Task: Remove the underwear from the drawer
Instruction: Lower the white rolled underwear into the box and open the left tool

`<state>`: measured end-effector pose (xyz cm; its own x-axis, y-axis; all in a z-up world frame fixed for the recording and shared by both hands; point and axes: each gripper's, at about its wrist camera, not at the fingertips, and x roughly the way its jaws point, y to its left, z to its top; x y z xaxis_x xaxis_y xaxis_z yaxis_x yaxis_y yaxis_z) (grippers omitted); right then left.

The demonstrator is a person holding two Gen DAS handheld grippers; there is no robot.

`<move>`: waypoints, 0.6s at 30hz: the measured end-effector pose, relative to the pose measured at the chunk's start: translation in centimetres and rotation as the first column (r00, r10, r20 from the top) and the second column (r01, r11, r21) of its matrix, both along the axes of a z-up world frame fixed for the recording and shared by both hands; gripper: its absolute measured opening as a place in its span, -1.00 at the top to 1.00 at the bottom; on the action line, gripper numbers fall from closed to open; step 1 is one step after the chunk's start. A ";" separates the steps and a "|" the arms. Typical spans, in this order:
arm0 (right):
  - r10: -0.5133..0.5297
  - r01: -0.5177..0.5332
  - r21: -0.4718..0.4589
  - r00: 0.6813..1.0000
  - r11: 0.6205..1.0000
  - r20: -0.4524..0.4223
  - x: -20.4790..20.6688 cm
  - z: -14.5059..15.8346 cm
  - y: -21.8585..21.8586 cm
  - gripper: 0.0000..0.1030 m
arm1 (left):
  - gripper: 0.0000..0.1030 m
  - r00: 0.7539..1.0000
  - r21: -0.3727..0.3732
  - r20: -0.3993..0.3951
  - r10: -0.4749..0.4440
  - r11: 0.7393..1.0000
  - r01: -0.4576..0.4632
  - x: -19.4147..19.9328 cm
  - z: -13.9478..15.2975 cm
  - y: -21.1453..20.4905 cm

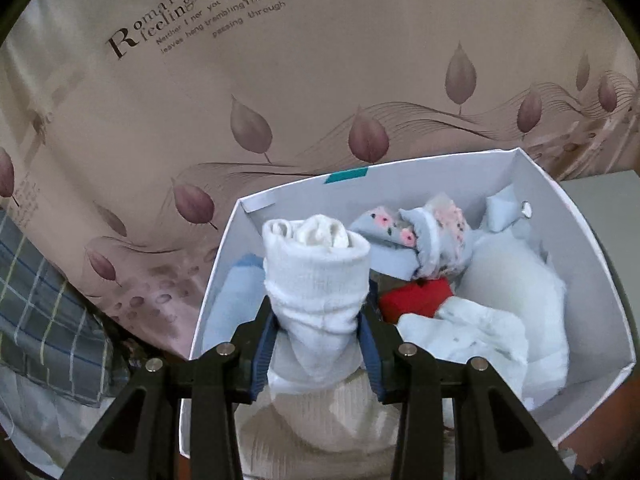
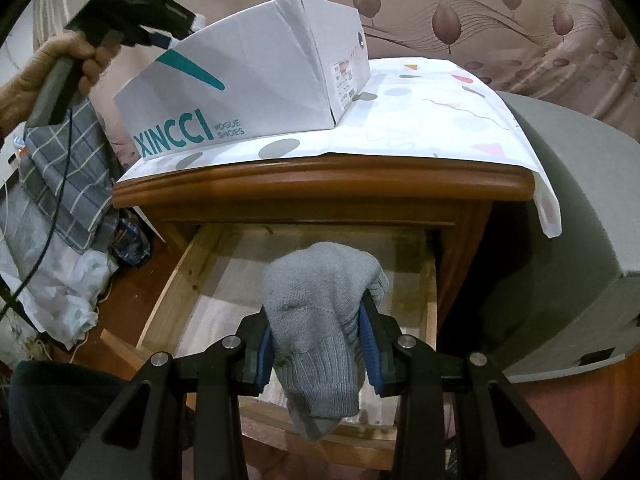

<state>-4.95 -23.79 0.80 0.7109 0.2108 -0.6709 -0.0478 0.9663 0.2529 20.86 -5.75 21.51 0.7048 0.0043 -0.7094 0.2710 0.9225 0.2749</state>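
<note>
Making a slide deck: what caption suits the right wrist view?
Right gripper holds a grey sock above the open wooden drawer, shoe box on the cabinet top.

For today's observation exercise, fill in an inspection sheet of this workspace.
Surface: wooden nightstand under a patterned cloth.
Job's things: drawer open; shoebox of rolled garments on top.
Clutter: plaid fabric at left.
Grippers: left gripper shut on white sock roll over the box; right gripper shut on grey sock over the drawer.
Cables: black cable below the left hand.
Surroundings: leaf-print curtain.
</note>
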 end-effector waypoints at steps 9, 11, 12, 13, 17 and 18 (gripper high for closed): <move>0.004 -0.004 0.000 1.000 1.000 -0.003 0.1 -0.1 0.1 0.33 | 0.13 0.999 -0.029 -0.035 0.019 0.999 -0.020 0.9 -0.1 0.3; 0.004 -0.004 0.003 1.000 1.000 -0.004 0.1 -0.1 0.1 0.33 | 0.11 0.999 -0.034 -0.044 0.022 0.999 -0.024 0.9 0.1 0.3; 0.003 -0.003 0.004 1.000 1.000 -0.004 0.1 -0.2 0.1 0.33 | 0.09 0.998 -0.037 -0.053 0.021 0.999 -0.023 0.8 0.2 0.3; 0.003 -0.003 0.003 1.000 1.000 -0.003 0.1 -0.1 0.1 0.33 | 0.06 0.998 -0.041 -0.059 0.019 0.999 -0.022 0.8 0.3 0.3; 0.004 -0.004 0.005 1.000 1.000 -0.004 0.1 -0.1 0.2 0.33 | 0.01 0.996 -0.072 -0.087 0.014 0.997 -0.020 0.5 0.8 0.7; 0.004 -0.004 0.006 1.000 1.000 -0.003 0.1 -0.1 0.2 0.33 | -0.03 0.996 -0.076 -0.085 0.012 0.997 -0.019 0.3 1.0 0.8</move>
